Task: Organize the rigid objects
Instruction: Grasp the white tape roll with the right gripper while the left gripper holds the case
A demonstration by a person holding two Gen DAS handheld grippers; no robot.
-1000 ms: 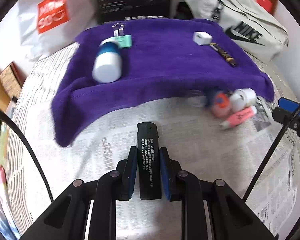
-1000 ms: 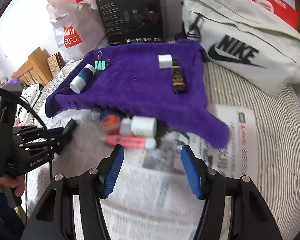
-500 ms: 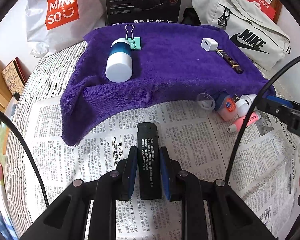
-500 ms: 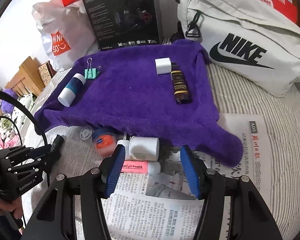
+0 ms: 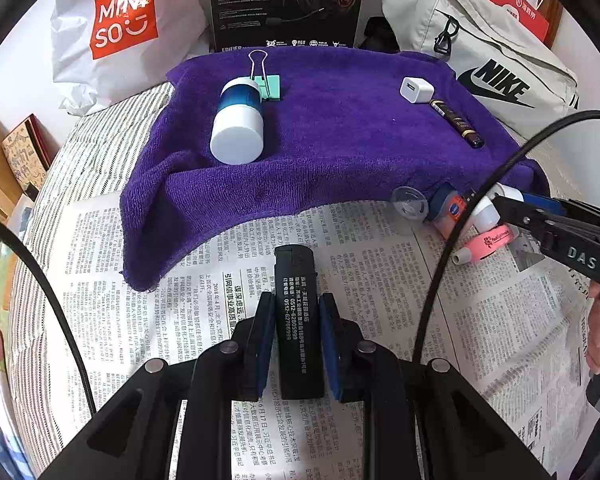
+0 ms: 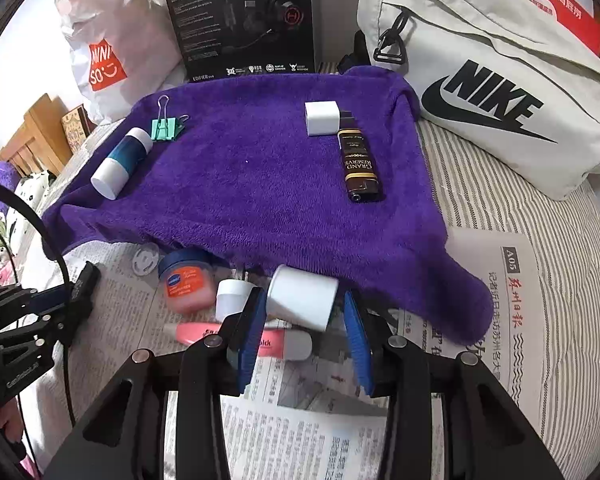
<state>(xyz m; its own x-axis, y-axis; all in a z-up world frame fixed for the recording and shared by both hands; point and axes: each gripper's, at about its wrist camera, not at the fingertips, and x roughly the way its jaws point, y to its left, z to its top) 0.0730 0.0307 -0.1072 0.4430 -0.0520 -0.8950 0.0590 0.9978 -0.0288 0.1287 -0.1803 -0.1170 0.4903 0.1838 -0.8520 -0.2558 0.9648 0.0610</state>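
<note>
My left gripper [image 5: 296, 312] is shut on a black lighter [image 5: 298, 320] with white print, held over the newspaper just short of the purple towel [image 5: 340, 136]. My right gripper [image 6: 304, 308] is open, its blue pads either side of a white bottle [image 6: 302, 298] lying at the towel's front edge. Beside the bottle lie a small white cap [image 6: 232, 298], an orange-and-blue jar [image 6: 186, 282], a pink highlighter [image 6: 268, 342] and a clear disc [image 6: 145, 260]. On the towel lie a blue-and-white bottle [image 5: 238, 124], a green binder clip [image 5: 266, 84], a white charger [image 5: 416, 90] and a brown lighter [image 6: 358, 164].
Newspaper [image 5: 204, 304] covers a striped bed. Behind the towel stand a Miniso bag [image 5: 120, 28], a black headset box [image 6: 244, 20] and a Nike bag [image 6: 492, 92]. Wooden furniture [image 6: 32, 136] stands at the far left. Cables [image 5: 452, 224] cross the left wrist view.
My right gripper has moved forward and down until its open pads flank the white bottle. My left gripper still holds the black lighter and has drawn a little closer to the towel.
</note>
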